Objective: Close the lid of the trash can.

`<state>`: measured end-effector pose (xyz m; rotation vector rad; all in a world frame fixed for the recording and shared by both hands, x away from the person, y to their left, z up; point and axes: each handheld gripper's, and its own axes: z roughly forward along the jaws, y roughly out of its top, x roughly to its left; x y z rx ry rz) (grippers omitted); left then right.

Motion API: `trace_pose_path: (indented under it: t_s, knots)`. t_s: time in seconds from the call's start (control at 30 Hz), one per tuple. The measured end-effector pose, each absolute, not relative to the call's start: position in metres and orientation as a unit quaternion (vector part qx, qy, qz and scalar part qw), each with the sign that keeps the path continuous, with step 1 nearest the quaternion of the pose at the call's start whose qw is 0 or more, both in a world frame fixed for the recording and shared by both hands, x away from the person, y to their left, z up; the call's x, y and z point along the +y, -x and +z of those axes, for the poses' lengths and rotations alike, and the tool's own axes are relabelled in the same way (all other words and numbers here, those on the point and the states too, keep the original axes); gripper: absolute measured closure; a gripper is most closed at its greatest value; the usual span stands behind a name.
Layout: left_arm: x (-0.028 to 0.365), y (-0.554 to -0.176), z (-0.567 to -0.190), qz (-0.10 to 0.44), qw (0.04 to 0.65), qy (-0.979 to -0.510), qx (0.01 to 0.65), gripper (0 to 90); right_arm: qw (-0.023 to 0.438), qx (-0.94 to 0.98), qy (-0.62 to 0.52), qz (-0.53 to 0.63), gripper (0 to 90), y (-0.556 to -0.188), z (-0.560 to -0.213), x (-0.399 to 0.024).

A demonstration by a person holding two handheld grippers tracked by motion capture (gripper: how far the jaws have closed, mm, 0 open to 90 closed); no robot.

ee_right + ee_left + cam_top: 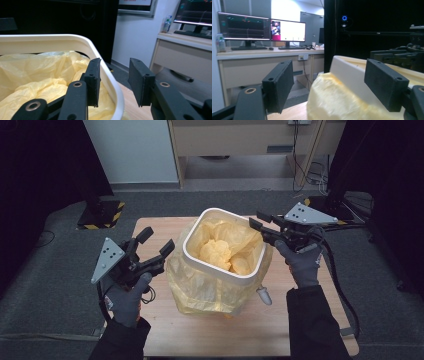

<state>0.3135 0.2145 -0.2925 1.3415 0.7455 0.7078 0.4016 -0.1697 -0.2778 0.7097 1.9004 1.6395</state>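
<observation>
Tongs (260, 220) straddle bin rim (220, 265)

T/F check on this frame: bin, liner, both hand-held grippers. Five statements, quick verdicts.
1. The white bin stands on the wooden table. True.
2. The yellow bag lies wholly inside the bin. False: it also drapes down the bin's outer wall.
3. The left hand-held gripper is clamped on the bag. False: its jaws are open with nothing between them, beside the bin.
4. The right hand-held gripper is at the bin's far right rim, jaws apart. True: the rim sits between the jaws without the pads pressing on it.
5. The bag is blue. False: it is yellow.
</observation>
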Motion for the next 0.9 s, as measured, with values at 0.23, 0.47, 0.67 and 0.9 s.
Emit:
trace_pose_path:
  t_s: [0.23,0.47,0.67,0.9]
  knots:
    - [0.195,-0.316,-0.279,0.309,0.674,-0.604,0.293,22.5,0.272,0.699,-0.278,0.6,60.9,-0.4,-0.282,-0.178]
    - [0.176,-0.32,-0.28,0.297,0.661,-0.628,0.285,22.4,0.27,0.704,-0.276,0.596,62.9,-0.4,-0.288,-0.176]
    - [0.171,-0.321,-0.285,0.301,0.644,-0.642,0.288,26.4,0.264,0.702,-0.271,0.603,63.5,-0.399,-0.289,-0.172]
    - [0.173,-0.323,-0.286,0.305,0.637,-0.644,0.293,28.6,0.262,0.703,-0.268,0.605,64.6,-0.399,-0.288,-0.17]
